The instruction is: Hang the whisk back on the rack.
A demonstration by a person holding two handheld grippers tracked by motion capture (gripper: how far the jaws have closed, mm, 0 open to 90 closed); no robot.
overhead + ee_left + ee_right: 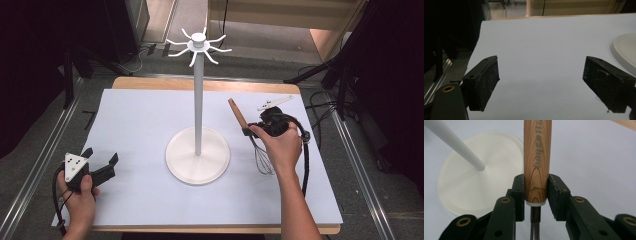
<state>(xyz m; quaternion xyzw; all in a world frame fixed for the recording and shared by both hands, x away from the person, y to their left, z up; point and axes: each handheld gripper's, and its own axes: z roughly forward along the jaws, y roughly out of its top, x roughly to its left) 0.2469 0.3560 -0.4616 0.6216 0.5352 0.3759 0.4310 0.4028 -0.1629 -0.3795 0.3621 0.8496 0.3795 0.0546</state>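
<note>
So the worktop [140, 125] is covered by one big pale sheet, and standing in the middle of it is one white hook stand [198, 95]: round base, tall pole, and a crown of curly hooks up top (I count about eight, though the ones on the far side run together a bit)

To the right of the base sits the one whisk [252, 145]. Its wooden handle points up and away to the far left, and the wire head lies near the person's right hand, touching or just above the sheet, can't really tell which. The right gripper [248, 131] is clamped on that handle; the right gripper view shows both pads squeezing the wood [536, 165] right at its lower end, just above the white collar where the wires start

The left gripper [102, 161] is way off at the near left corner, jaws spread wide with nothing between them, just resting over bare sheet. The left gripper view catches the edge of the stand's base at its right

My read: the pickup is done and the step in hand is carrying the whisk over to hang it. Next move looks like a big lift, since the hooks sit high above the worktop, and then lining up whatever loop or gap the whisk offers with one hook. I can't see a hanging loop on the handle end, so that might be fiddly

Count: two grippers, one stand, one whisk
</note>
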